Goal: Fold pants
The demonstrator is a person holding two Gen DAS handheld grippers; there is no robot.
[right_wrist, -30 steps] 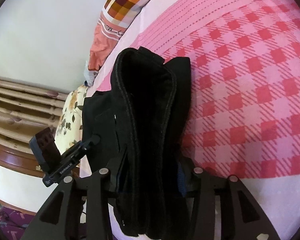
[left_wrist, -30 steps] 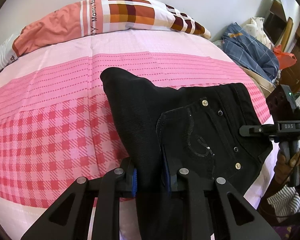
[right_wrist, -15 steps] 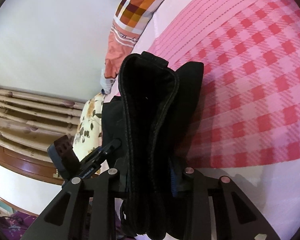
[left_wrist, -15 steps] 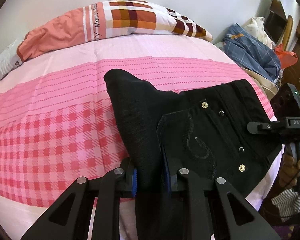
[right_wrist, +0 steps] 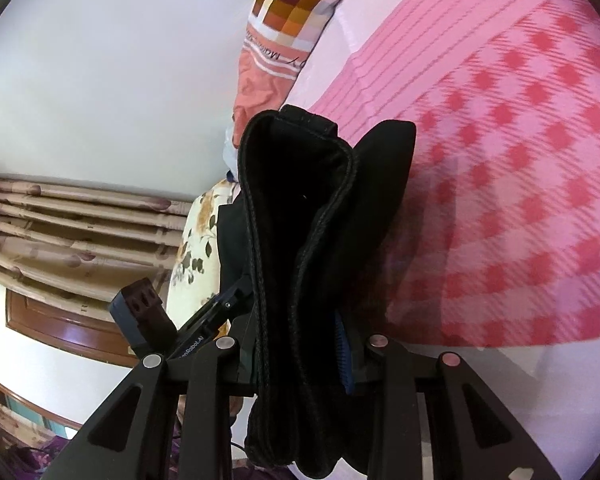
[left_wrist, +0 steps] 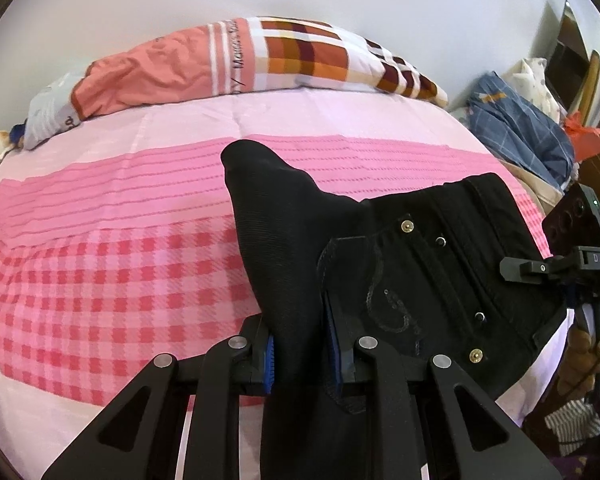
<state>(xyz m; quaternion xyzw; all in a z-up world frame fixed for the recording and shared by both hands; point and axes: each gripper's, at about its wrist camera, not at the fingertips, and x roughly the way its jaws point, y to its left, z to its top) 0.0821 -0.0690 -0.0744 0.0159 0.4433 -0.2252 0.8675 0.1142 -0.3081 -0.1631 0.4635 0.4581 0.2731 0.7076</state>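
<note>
The black pants (left_wrist: 420, 264) hang folded over the near edge of the pink bed, back pocket and rivets facing up. My left gripper (left_wrist: 300, 356) is shut on a bunched fold of the pants, lifted off the sheet. My right gripper (right_wrist: 300, 344) is shut on the thick waistband end of the pants (right_wrist: 300, 208), held up above the bed. The right gripper also shows at the right edge of the left wrist view (left_wrist: 540, 268). The left gripper shows at lower left of the right wrist view (right_wrist: 188, 332).
The bed has a pink checked sheet (left_wrist: 100, 280). An orange plaid pillow (left_wrist: 240, 60) lies at the far side. A pile of blue clothes (left_wrist: 520, 128) sits at the right. Curtains (right_wrist: 60, 232) and a floral pillow (right_wrist: 200, 248) are at the left.
Both grippers have lifted and moved the pants farther onto the bed, toward the pillow. The right gripper has tilted up. Both keep their hold.
</note>
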